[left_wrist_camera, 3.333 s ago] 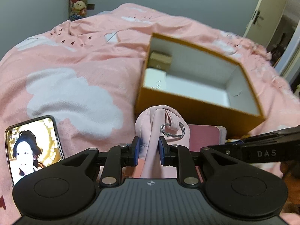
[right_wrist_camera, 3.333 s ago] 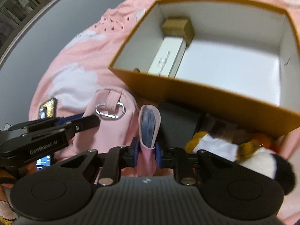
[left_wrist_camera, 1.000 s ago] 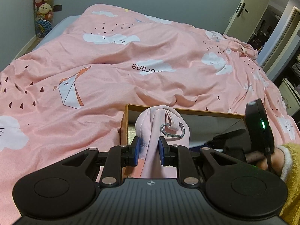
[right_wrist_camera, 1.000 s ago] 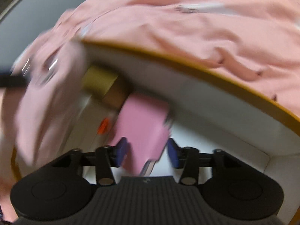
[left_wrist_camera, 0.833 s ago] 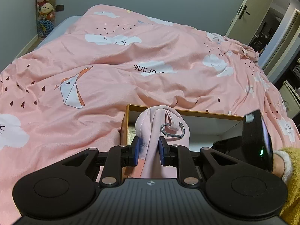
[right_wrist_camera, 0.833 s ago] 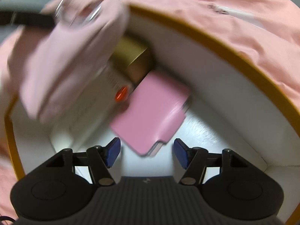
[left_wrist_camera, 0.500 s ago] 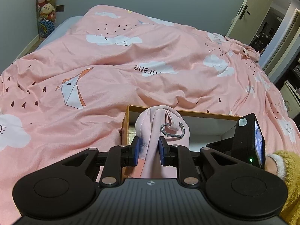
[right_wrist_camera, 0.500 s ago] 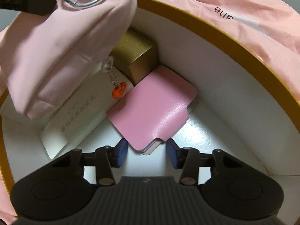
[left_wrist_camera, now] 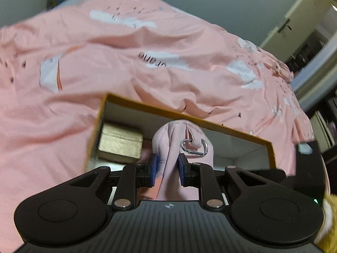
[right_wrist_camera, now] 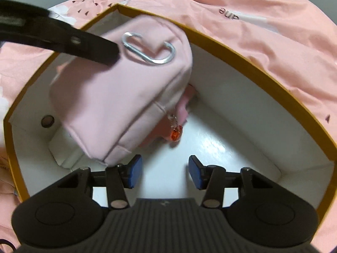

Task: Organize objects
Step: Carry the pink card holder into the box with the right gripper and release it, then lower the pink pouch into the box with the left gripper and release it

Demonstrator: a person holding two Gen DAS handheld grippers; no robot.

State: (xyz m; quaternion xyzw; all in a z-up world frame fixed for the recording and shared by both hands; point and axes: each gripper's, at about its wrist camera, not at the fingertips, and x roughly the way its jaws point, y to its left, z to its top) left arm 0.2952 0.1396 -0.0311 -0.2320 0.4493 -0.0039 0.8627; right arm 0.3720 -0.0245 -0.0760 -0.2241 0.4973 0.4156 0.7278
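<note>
L gripper (left_wrist_camera: 166, 169) holds pink pouch (right_wrist_camera: 126, 97) over box (right_wrist_camera: 242, 57) (R gripper (right_wrist_camera: 165, 171) open).

Upside-down black lettering on the pink bedspread (left_wrist_camera: 147, 48), printed across a white cloud patch just above centre of the left wrist frame: "orane" or "crane", first letter unclear. Same print near the upper right of the right wrist frame, on the bedspread (right_wrist_camera: 263, 33), only "ane" readable beyond the box rim. No other legible text, number or brand anywhere in either frame.
</note>
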